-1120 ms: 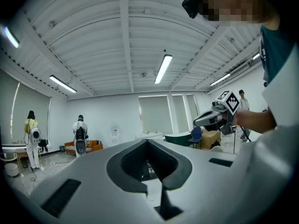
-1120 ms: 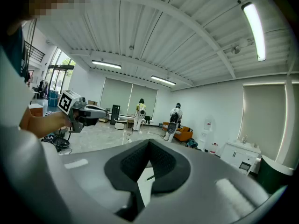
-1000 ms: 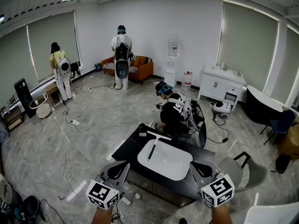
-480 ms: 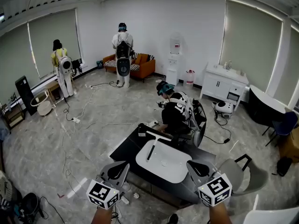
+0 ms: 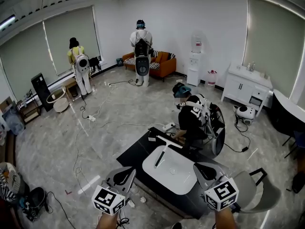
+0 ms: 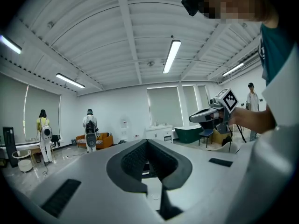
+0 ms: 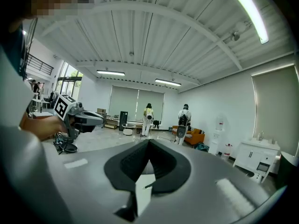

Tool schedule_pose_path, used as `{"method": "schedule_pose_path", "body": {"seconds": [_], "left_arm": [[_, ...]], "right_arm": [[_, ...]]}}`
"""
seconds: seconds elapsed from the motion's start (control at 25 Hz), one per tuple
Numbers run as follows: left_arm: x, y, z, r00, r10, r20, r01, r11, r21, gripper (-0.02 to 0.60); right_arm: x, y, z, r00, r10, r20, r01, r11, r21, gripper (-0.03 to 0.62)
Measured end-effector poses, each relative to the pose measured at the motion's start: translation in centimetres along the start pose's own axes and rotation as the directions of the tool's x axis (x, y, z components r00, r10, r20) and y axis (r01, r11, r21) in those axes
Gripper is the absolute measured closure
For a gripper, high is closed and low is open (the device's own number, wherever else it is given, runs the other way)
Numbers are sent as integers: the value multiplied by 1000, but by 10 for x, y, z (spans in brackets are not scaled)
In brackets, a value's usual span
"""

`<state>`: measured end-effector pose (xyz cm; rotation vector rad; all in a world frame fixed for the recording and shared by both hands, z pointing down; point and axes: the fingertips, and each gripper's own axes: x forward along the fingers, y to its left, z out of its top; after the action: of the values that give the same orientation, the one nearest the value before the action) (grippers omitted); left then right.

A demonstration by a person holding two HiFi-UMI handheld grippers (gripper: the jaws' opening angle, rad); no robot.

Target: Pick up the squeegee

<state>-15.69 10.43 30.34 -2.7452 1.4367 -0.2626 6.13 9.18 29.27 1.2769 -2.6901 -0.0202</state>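
The squeegee [image 5: 161, 155] lies on the dark counter [image 5: 136, 152], with its handle across the white basin [image 5: 183, 178] and its blade along the basin's far rim (well apart from both tools). The left gripper [image 5: 125, 174] hovers by the counter's near left edge, its jaws together at the tips and holding nothing. The right gripper [image 5: 202, 169] hangs near the basin's right end, its jaws likewise closed and empty. A person [image 5: 193, 120] crouches just behind the counter.
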Motion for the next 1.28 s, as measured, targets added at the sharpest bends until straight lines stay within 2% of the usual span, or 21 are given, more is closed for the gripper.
{"method": "schedule_pose_path", "body": {"seconds": [0.32, 0.64, 0.88, 1.04, 1.28], "left_arm": [[44, -20, 4, 998, 54, -34, -54, 999, 4, 575], [78, -27, -6, 996, 55, -65, -55, 998, 4, 575], [115, -6, -16, 998, -9, -60, 9, 1000, -10, 575], [145, 9, -17, 995, -94, -46, 93, 996, -12, 575], [176, 49, -20, 979, -205, -18, 204, 979, -11, 575]], "right_arm": [[6, -51, -7, 998, 65, 14, -65, 998, 12, 585], [17, -82, -22, 997, 79, 12, -79, 996, 33, 585], [37, -93, -32, 999, 29, -17, -28, 999, 41, 585], [45, -102, -30, 998, -49, -35, 50, 998, 41, 585], [73, -101, -26, 984, -163, -69, 165, 986, 36, 585]]}}
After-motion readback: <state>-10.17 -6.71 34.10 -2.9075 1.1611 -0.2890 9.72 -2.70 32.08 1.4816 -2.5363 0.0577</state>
